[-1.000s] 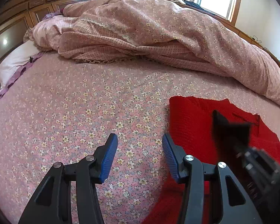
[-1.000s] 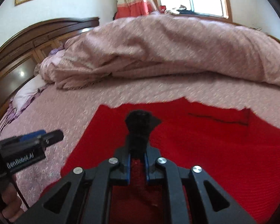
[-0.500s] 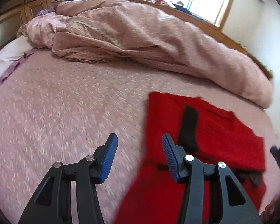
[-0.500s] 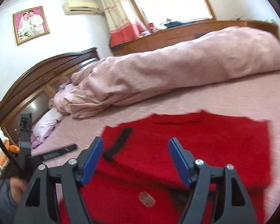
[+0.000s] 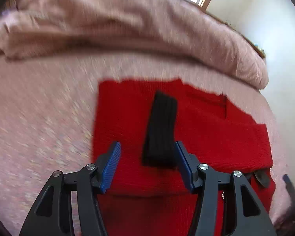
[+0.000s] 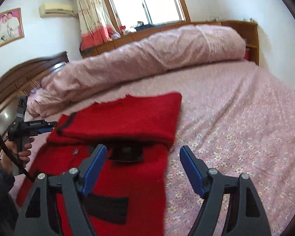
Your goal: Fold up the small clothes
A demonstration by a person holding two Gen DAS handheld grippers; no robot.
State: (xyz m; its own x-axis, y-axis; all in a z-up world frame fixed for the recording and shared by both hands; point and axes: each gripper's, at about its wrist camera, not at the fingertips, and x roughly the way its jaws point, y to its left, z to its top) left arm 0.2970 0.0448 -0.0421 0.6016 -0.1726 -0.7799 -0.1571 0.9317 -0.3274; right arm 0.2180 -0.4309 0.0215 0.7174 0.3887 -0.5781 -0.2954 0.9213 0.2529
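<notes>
A red knit garment (image 5: 202,129) with black trim lies on the bed, its far part folded over toward me. A black cuff (image 5: 161,129) rests on top of the fold. My left gripper (image 5: 147,163) is open and empty, hovering over the garment with the cuff just past its right finger. In the right wrist view the garment (image 6: 127,118) shows the folded layer, with a black collar (image 6: 125,153) under its edge. My right gripper (image 6: 141,169) is open and empty over the garment's right edge. The left gripper (image 6: 37,127) appears there at the far left.
The bed has a pink flowered sheet (image 6: 236,127). A rolled pink quilt (image 6: 157,53) lies along the far side. A dark wooden headboard (image 6: 19,78) stands at the left. A window (image 6: 147,2) and a wooden shelf are behind the bed.
My right gripper has opened and let go of the black cuff, leaving it on the folded garment, then swung right. My left gripper has moved right, over the garment.
</notes>
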